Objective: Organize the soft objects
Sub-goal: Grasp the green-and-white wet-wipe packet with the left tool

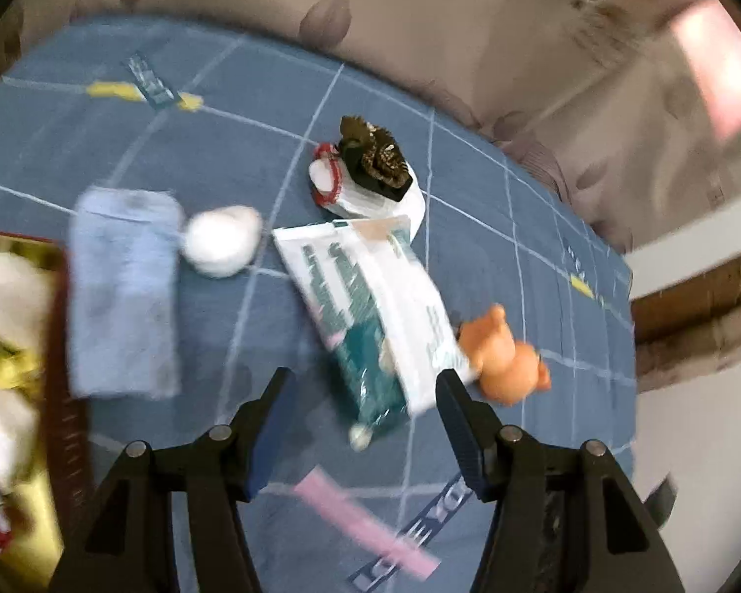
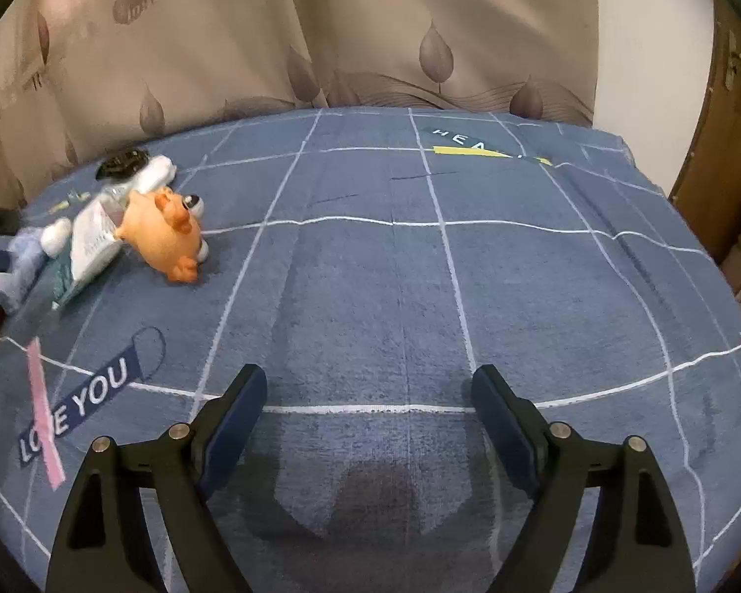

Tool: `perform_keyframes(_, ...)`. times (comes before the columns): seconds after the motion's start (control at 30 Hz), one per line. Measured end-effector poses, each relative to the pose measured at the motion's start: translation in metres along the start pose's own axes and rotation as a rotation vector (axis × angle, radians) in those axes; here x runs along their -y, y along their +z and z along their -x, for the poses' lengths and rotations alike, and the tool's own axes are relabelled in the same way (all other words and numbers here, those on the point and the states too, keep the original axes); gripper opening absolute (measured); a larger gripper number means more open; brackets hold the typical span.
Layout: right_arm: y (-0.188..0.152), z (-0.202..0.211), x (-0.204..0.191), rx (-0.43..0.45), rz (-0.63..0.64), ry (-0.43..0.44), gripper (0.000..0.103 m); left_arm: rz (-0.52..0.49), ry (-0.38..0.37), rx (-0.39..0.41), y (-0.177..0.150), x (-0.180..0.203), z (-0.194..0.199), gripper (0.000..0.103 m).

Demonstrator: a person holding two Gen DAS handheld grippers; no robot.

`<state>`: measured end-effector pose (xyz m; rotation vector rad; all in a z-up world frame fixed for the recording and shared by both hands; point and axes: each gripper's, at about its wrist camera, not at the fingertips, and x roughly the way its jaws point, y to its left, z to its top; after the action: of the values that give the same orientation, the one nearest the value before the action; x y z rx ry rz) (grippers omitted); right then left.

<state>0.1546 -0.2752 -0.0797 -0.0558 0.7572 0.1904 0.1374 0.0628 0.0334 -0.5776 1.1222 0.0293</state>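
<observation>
Left wrist view is motion-blurred: print on the white-teal packet [image 1: 370,306] is unreadable. Yellow box [image 1: 34,395] w/ white soft stuff is cut off by the left edge. In right wrist view, blue cloth [image 2: 17,267] is cut at the left edge, partly behind the packet.

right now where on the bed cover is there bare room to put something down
Bare: the wide stretch of blue bed cover ahead of the right hand-held gripper, from the orange toy across to the far edge. Crowded: around the left hand-held gripper, where tissue pack, white ball, blue cloth and box cluster.
</observation>
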Motion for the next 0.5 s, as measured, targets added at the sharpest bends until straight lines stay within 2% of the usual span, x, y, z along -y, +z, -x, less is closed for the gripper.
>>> perform_keyframes(0.07, 0.000, 0.000, 0.000, 0.002, -0.004, 0.017, 0.083, 0.045, -0.009, -0.025, 0.014, 0.000, -0.020, 0.060)
perform_keyframes(0.17, 0.001, 0.000, -0.001, 0.002, 0.004, 0.042, 0.083, 0.056, 0.042, -0.054, 0.028, 0.004, -0.041, 0.060)
perform_keyframes(0.3, 0.000, 0.000, -0.002, 0.007, 0.005, 0.073, 0.083, 0.106, 0.037, -0.075, 0.041, 0.002, -0.057, 0.060)
perform_keyframes(0.5, -0.002, 0.001, -0.003, 0.014, 0.013, 0.103, 0.083, 0.145, 0.013, -0.091, 0.051, 0.007, -0.072, 0.067)
